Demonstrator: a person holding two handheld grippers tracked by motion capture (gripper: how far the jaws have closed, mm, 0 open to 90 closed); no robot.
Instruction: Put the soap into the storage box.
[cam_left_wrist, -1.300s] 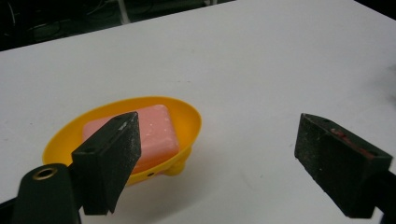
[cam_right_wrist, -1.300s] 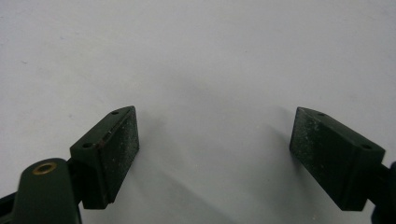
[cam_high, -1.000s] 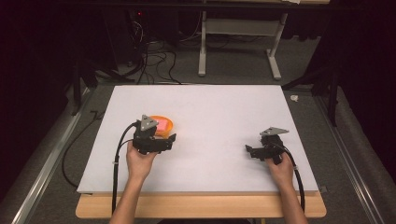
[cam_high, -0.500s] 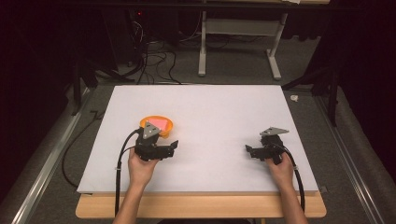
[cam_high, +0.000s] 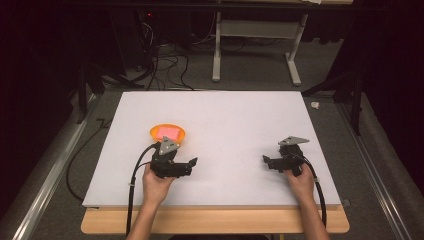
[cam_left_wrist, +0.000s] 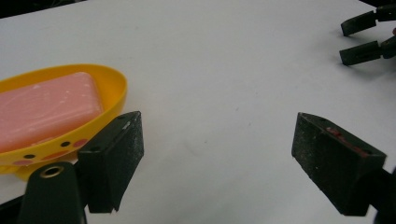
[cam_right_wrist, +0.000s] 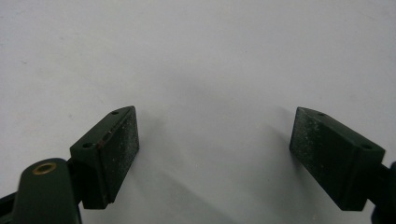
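A yellow oval dish (cam_high: 154, 133) holds a pink soap bar (cam_high: 169, 131) on the left half of the white board (cam_high: 230, 110). My left gripper (cam_high: 193, 162) sits just in front of the dish, jaws open and empty, pointing right. In the left gripper view the dish (cam_left_wrist: 114, 86) with the soap bar (cam_left_wrist: 46, 109) lies beside the left jaw, apart from my left gripper (cam_left_wrist: 217, 154). My right gripper (cam_high: 265, 161) rests on the board's right side, open and empty, pointing left. It appears far off as the right gripper (cam_left_wrist: 362, 37) there. The right gripper (cam_right_wrist: 215, 149) faces bare white board.
The board lies on a wooden table whose front edge (cam_high: 215, 222) runs along the bottom. Black cables (cam_high: 165, 65) and a white stand's legs (cam_high: 216, 55) are on the grey floor behind. Metal rails (cam_high: 45, 185) flank the table.
My left gripper has drawn back from the dish toward the front edge, leaving the dish and soap in full view. The right gripper has stayed put.
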